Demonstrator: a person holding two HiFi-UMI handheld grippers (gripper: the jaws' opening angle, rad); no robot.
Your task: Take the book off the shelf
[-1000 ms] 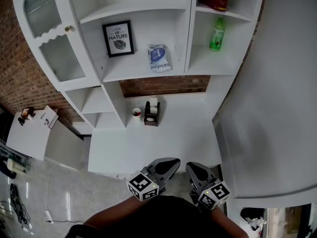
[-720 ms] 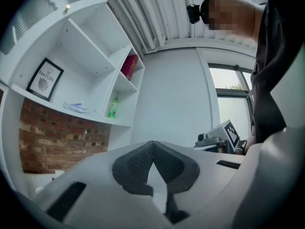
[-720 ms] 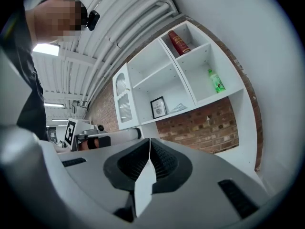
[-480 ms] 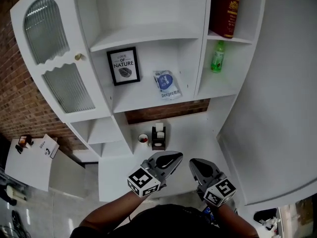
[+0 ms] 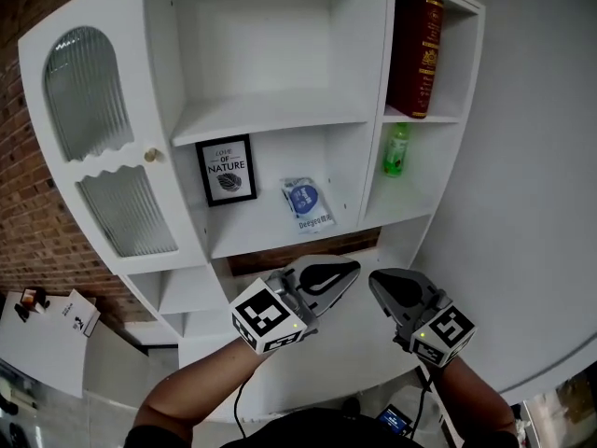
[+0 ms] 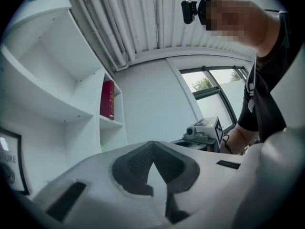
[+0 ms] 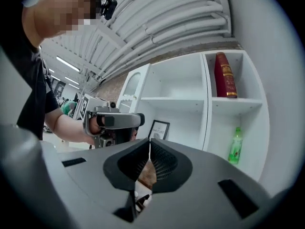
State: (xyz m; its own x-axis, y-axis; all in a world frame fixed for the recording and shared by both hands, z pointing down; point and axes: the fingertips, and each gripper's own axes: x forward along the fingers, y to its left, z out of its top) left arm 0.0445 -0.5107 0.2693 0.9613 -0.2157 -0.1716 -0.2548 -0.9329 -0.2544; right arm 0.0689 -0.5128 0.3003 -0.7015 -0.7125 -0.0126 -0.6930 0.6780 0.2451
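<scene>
Head view alone shows us the blue packet; our left gripper and right gripper are pinched together, empty, and the red book stands upright, spine outward.

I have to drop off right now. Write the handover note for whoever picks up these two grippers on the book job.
Left gripper: jaws shut, empty.
Right gripper: jaws shut, empty.
Both are held side by side in front of the white shelf unit, lower than the book.
The dark red hardback book with gold lettering stands upright in the top right compartment, untouched. A green plastic bottle stands in the compartment under it.
Done: nothing on the book yet.
Left: open a gripper, probably the right one since it is on that side, reach up, grip the book and draw it out.
</scene>
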